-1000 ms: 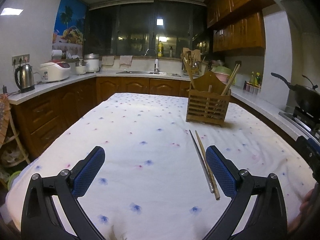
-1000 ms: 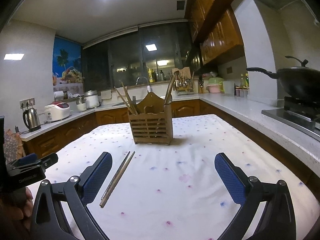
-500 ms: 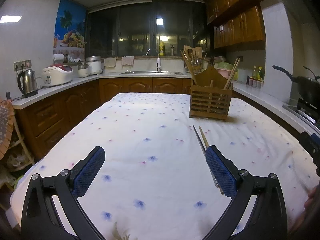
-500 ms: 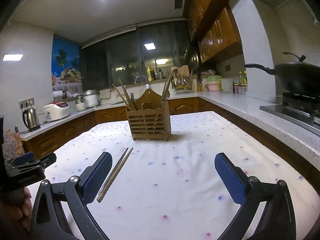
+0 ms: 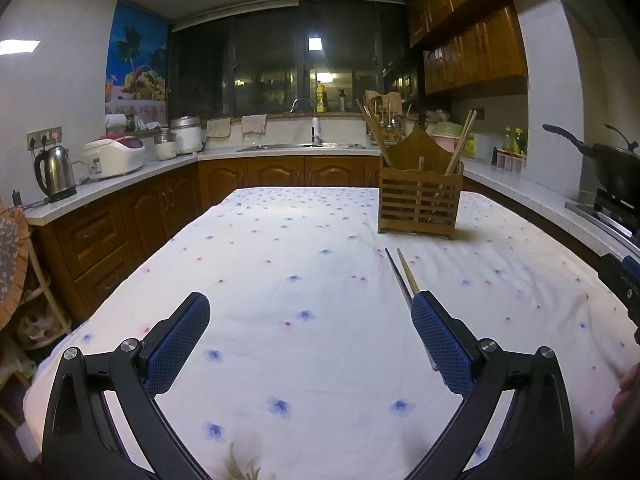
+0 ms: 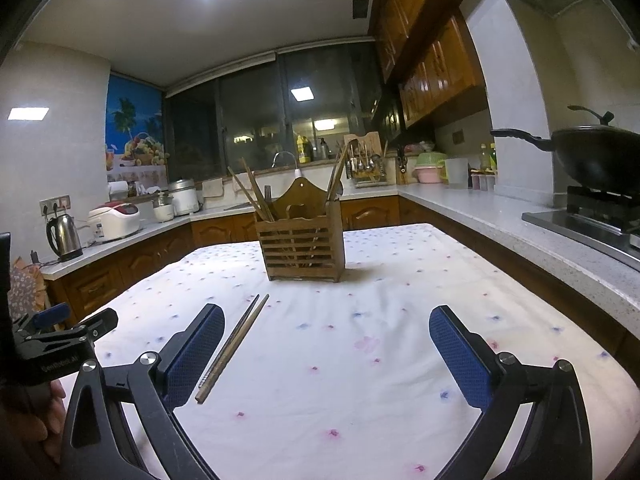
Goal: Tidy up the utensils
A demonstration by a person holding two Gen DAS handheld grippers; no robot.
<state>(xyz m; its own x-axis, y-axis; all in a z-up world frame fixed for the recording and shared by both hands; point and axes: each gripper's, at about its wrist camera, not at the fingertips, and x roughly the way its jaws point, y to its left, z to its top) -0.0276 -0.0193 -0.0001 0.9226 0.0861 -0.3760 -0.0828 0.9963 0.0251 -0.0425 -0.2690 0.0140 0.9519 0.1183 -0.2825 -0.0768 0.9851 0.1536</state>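
Both tongs gape wide and hold nothing: left gripper (image 5: 310, 336) and right gripper (image 6: 326, 350) hang low over the cloth (image 5: 280, 280), blue pads well apart.

Step in hand, as judged: approach, before any grasp. Two chopsticks (image 6: 232, 346) lie loose on the cloth, not yet filed in the holder (image 6: 302, 240).

Position: chopsticks lie side by side, touching or nearly so, pointing toward the holder. In the right view they sit just inside the left pad (image 6: 196, 356); in the left view their near ends run behind the right pad (image 5: 442, 346). Holder stands upright farther up the table, apart from the pair, with several sticks already leaning in its end compartments.

Appearance: one stick pale wood, the other darker and thinner, possibly metal; cannot confirm.

Next move, as judged: shift the right gripper leftward to straddle the pair, lower, close on both. Thin and flat on soft cloth, they may roll or split apart.
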